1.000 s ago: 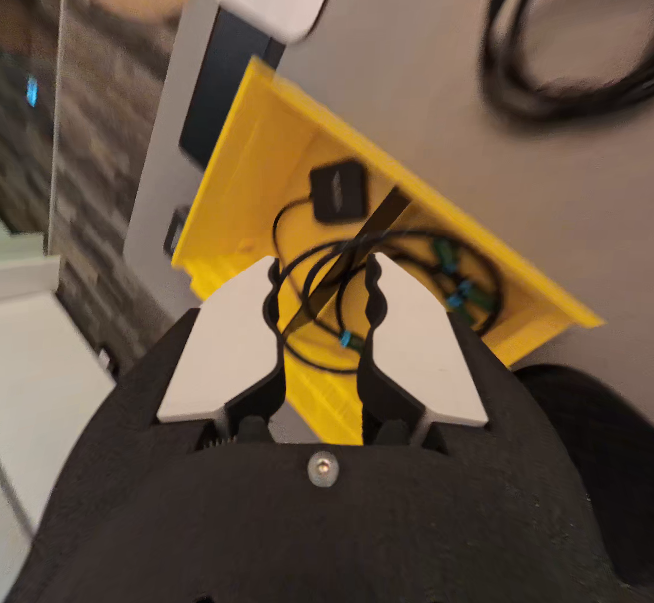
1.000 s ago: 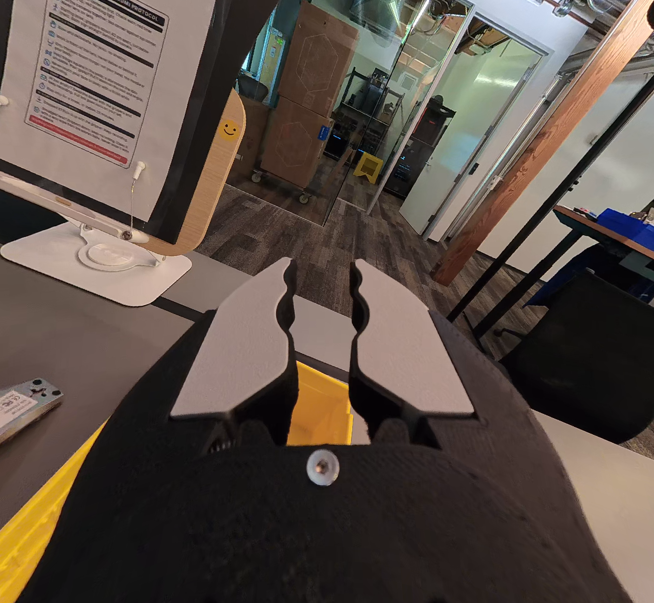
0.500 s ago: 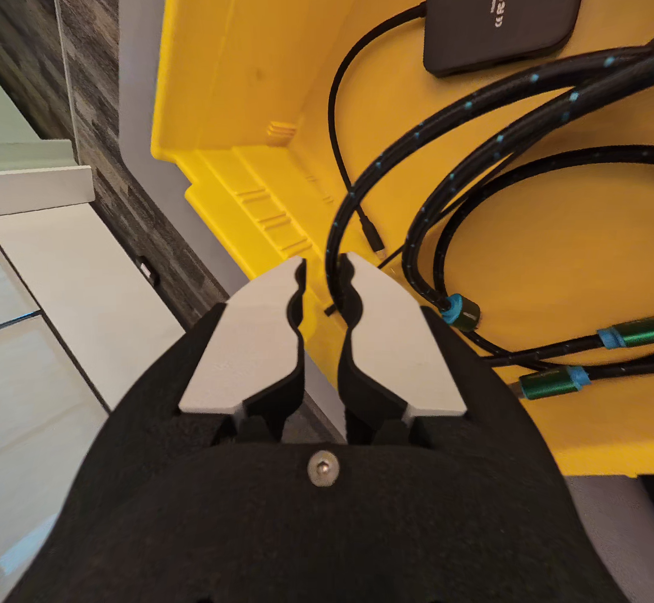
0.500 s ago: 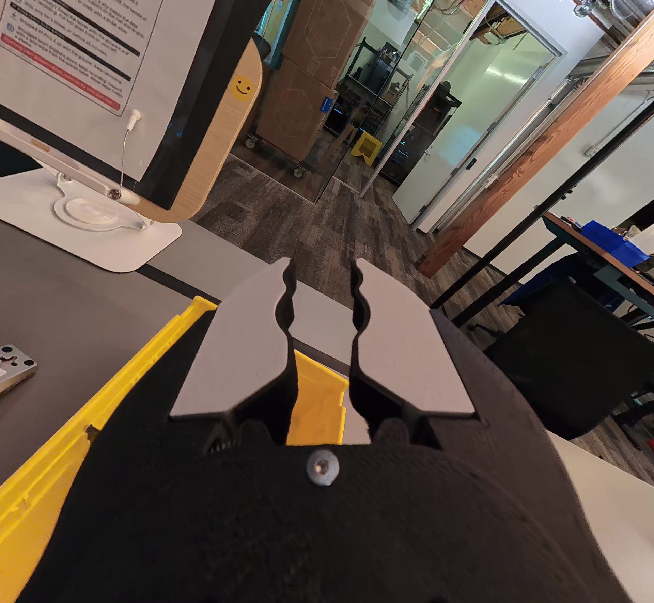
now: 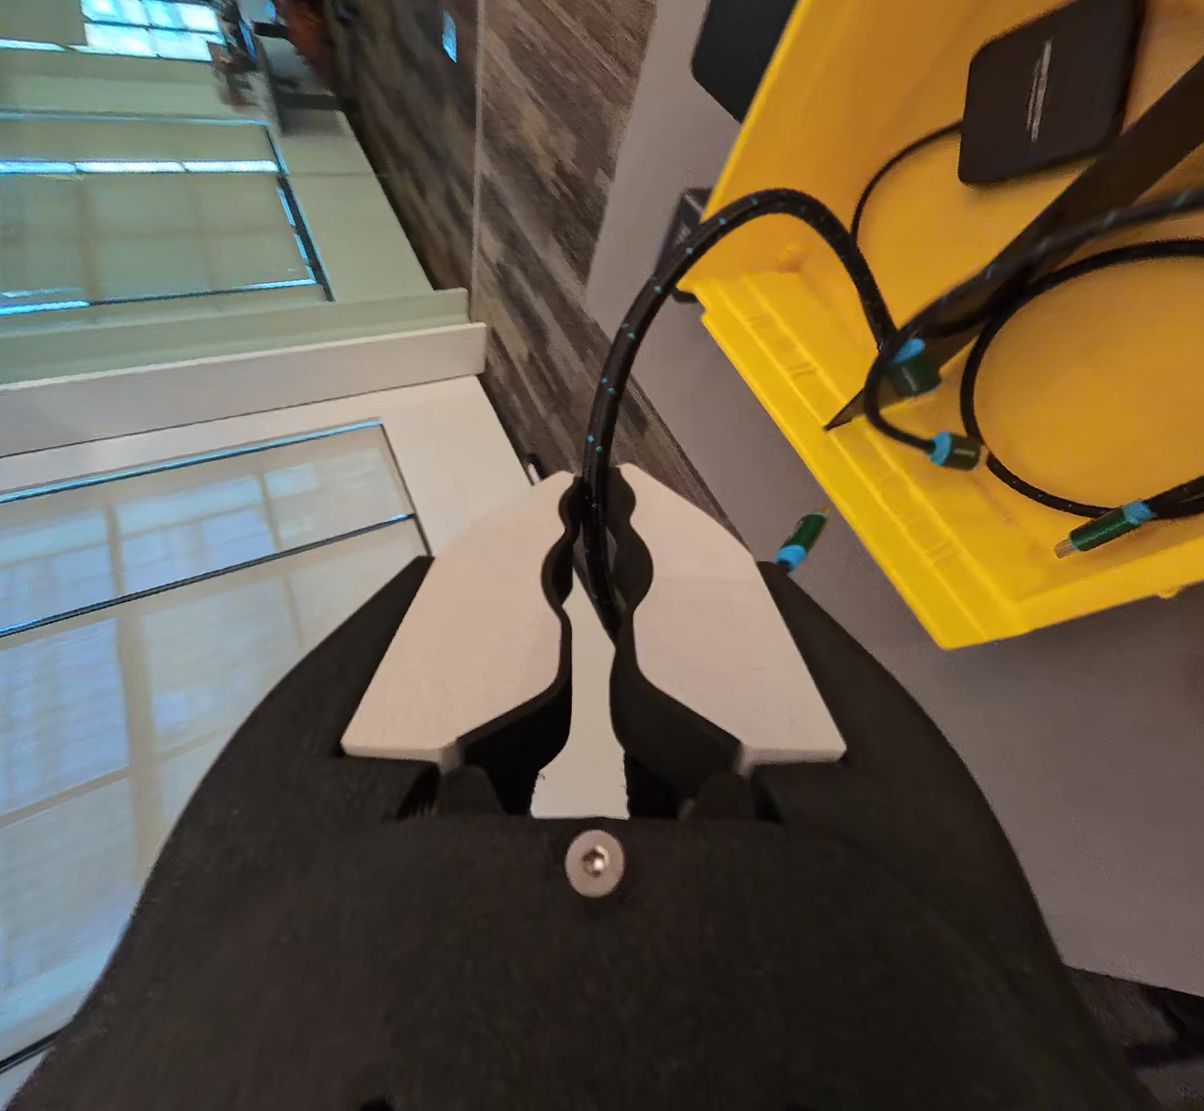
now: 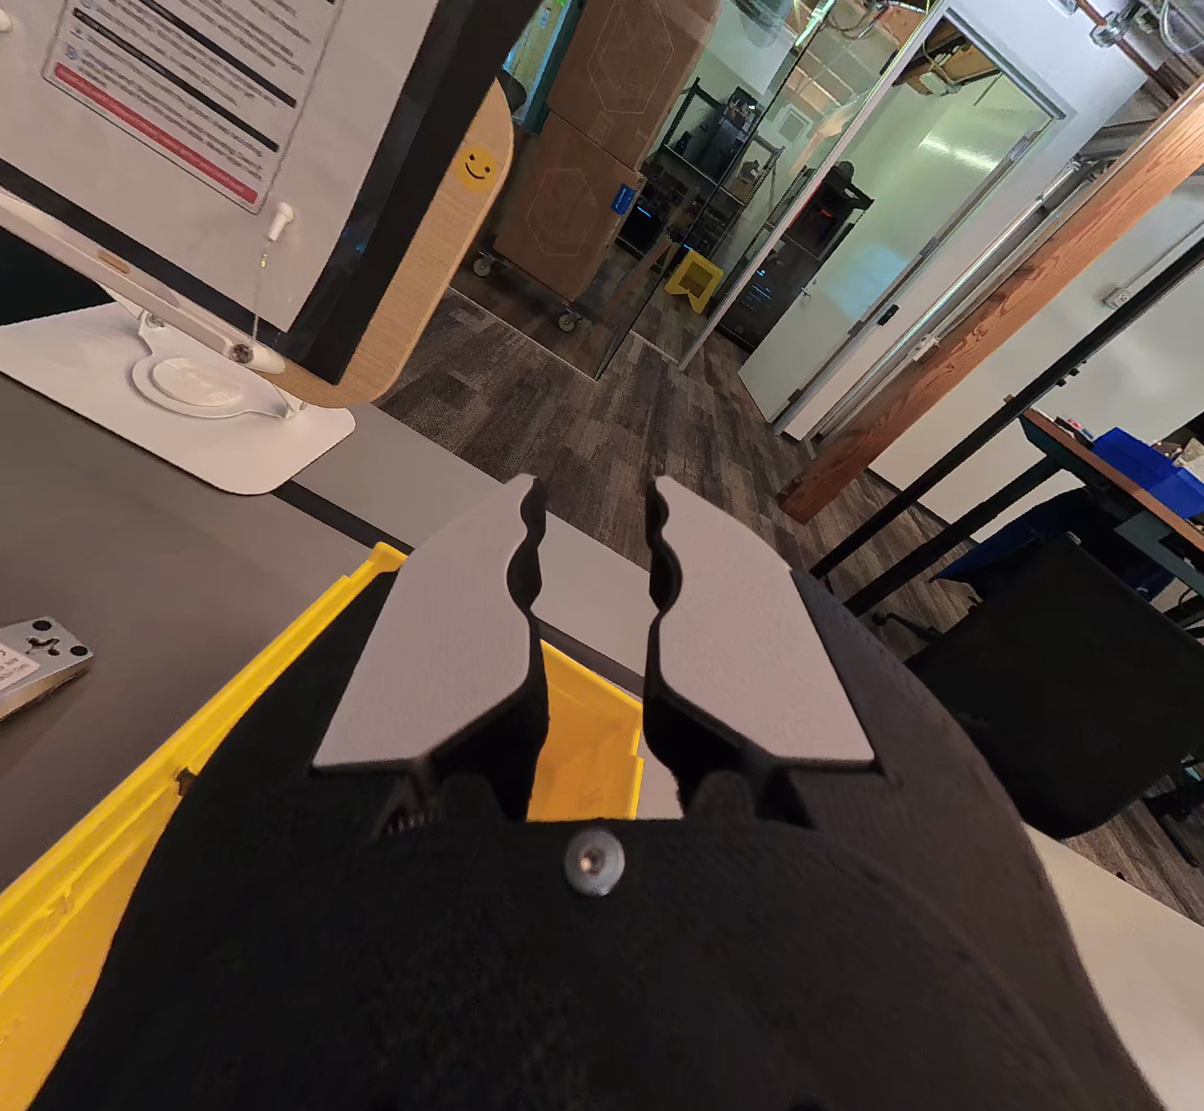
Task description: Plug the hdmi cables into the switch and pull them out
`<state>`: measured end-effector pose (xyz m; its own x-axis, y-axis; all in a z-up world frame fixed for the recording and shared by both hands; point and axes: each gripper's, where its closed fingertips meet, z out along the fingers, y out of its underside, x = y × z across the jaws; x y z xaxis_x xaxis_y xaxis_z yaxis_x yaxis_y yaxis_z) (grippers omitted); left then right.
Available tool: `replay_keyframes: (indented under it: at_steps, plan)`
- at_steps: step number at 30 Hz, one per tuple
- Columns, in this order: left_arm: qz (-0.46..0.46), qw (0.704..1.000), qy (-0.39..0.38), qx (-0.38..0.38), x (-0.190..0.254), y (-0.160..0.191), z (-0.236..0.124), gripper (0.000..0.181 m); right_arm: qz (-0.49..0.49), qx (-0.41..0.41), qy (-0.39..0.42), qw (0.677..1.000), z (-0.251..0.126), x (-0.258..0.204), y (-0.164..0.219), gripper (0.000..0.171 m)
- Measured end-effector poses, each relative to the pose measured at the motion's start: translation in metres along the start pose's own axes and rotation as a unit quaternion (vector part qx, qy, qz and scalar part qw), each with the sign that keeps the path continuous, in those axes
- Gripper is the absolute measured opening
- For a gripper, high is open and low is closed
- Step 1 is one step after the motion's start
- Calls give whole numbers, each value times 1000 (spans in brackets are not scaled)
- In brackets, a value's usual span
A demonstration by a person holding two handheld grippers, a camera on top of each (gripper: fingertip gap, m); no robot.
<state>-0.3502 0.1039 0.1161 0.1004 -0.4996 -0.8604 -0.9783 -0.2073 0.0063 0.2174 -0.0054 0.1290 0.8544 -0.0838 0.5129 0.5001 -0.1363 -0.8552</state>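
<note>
In the left wrist view my left gripper (image 5: 596,480) is shut on a black braided HDMI cable (image 5: 635,330) with blue flecks. The cable arcs out over the rim of the yellow bin (image 5: 879,506). Its green plug with a blue collar (image 5: 802,540) hangs just outside the bin. The black flat switch (image 5: 1049,82) lies on the bin floor with a thin black lead. More braided cables with green plugs (image 5: 1107,531) lie coiled in the bin. My right gripper (image 6: 593,490) is open and empty above the bin's corner (image 6: 580,747).
A white monitor stand (image 6: 195,402) and a monitor with a paper sheet (image 6: 215,37) stand on the dark desk mat at the left. A small metal plate (image 6: 39,662) lies on the mat. A black chair (image 6: 1068,688) stands right of the desk edge. Some 60 cm of space lies between my two pairs of fingers. My left gripper's tips are some 30 cm from the black flat switch (image 5: 1049,82).
My left gripper has shut on the braided cable and pulled back out of the bin, drawing the cable over the rim. My right gripper has stayed open and shifted only slightly.
</note>
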Motion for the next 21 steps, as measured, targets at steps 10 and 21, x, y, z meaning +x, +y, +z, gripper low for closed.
replay_keyframes:
  at_steps: [10, 21]
  plan:
    - [-22, 963, 178, 202, 55, -148, -134, 6, -32, 7, -28, 999, -12, -17, -8, 30]
    - [45, 911, 340, 228, 178, -241, -110, 6, -9, 120, -402, 907, -58, -158, -53, 31]
